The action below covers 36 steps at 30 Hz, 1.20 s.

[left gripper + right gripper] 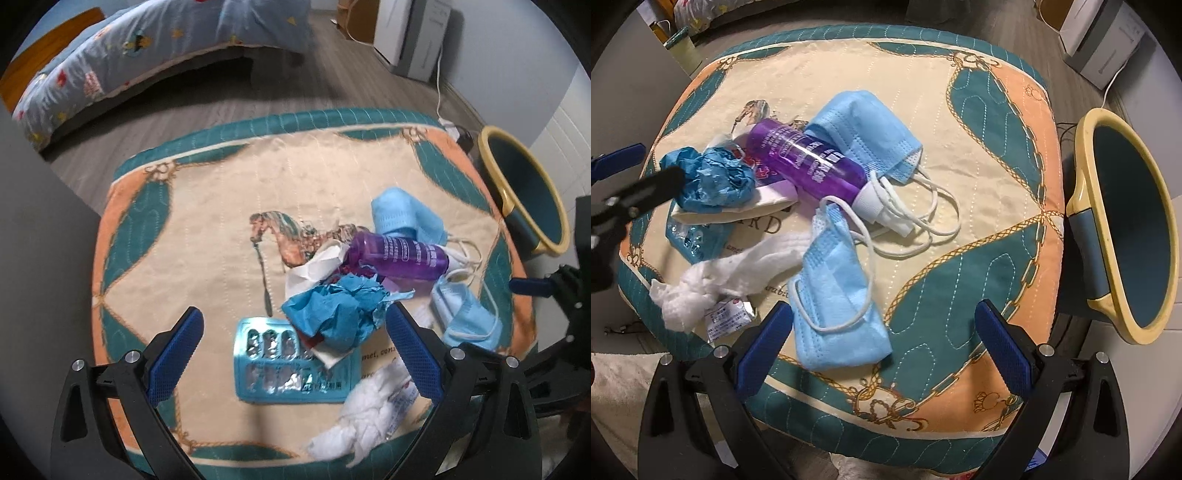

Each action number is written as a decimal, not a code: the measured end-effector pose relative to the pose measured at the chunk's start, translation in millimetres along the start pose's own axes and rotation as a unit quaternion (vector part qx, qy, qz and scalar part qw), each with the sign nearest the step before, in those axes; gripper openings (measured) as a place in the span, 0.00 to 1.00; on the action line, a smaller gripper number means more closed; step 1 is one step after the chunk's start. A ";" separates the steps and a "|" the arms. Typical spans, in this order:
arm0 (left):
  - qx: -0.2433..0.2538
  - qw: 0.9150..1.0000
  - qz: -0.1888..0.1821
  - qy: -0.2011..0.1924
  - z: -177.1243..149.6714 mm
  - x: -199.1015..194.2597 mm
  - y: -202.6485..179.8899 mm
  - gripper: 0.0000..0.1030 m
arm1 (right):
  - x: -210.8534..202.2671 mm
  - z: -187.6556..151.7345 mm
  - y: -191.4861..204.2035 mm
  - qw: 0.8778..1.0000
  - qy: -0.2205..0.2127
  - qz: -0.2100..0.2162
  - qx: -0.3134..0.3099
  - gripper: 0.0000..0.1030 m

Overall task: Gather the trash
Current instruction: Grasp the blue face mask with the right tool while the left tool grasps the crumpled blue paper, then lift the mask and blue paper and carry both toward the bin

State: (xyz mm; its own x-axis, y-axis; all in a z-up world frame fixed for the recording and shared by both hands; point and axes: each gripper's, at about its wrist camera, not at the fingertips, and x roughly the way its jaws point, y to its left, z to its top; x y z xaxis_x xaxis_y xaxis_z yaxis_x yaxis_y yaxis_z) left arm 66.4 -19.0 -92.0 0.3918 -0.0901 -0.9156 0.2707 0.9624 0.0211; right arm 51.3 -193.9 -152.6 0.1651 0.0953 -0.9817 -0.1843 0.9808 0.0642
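Trash lies on a quilted cushion (207,221) (990,258). A purple spray bottle (399,254) (809,162) rests across the pile. Crumpled blue paper (340,314) (713,177) sits by a teal blister pack (288,365) (694,236). Two blue face masks (406,218) (838,306) and white wadding (373,410) (731,277) lie around them. My left gripper (295,347) is open over the blister pack and blue paper. My right gripper (886,339) is open just above the near mask. A bin (528,192) (1130,229) with a yellow rim stands right of the cushion.
A bed with a patterned blue cover (147,48) stands behind on a wood floor. A white appliance (417,37) (1108,40) with a cord sits at the back right. A small printed sachet (727,317) lies at the cushion's near edge.
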 end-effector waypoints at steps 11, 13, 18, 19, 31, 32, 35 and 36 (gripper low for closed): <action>0.018 0.999 -0.037 0.008 1.5 10.3 -12.7 0.79 | 1.8 2.0 5.5 1.000 0.003 0.019 -0.018 0.86; 0.022 0.999 -0.037 0.018 0.4 13.2 -14.7 0.64 | 4.3 1.5 6.6 1.000 0.008 0.019 -0.022 0.76; 0.027 0.998 -0.058 0.019 1.6 8.5 -17.0 0.39 | 1.6 1.5 5.8 0.999 0.012 0.038 -0.014 0.43; 0.030 0.998 -0.058 0.019 1.9 7.7 -17.8 0.36 | 0.6 1.5 5.9 0.999 0.012 0.041 -0.013 0.43; 0.034 0.995 -0.066 -0.060 16.0 -39.7 -14.0 0.32 | -54.5 13.6 -4.7 0.996 -0.064 0.069 0.004 0.36; 0.033 0.995 -0.067 -0.066 17.4 -43.0 -13.2 0.32 | -60.5 15.0 -8.1 0.995 -0.073 0.069 0.008 0.36; 0.030 0.993 -0.071 -0.085 22.7 -54.1 -12.0 0.32 | -77.8 16.6 -24.1 0.993 -0.096 0.070 0.024 0.36; 0.030 0.993 -0.073 -0.089 23.8 -56.2 -11.7 0.32 | -81.5 20.1 -27.5 0.992 -0.101 0.068 0.031 0.36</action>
State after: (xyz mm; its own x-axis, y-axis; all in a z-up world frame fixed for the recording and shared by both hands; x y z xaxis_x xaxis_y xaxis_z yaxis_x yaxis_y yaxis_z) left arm 62.1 -31.3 -31.3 0.4919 -0.2760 -0.8258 0.3854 0.9195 -0.0777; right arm 62.4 -225.2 -70.7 0.3354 0.2531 -0.9074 -0.1600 0.9645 0.2099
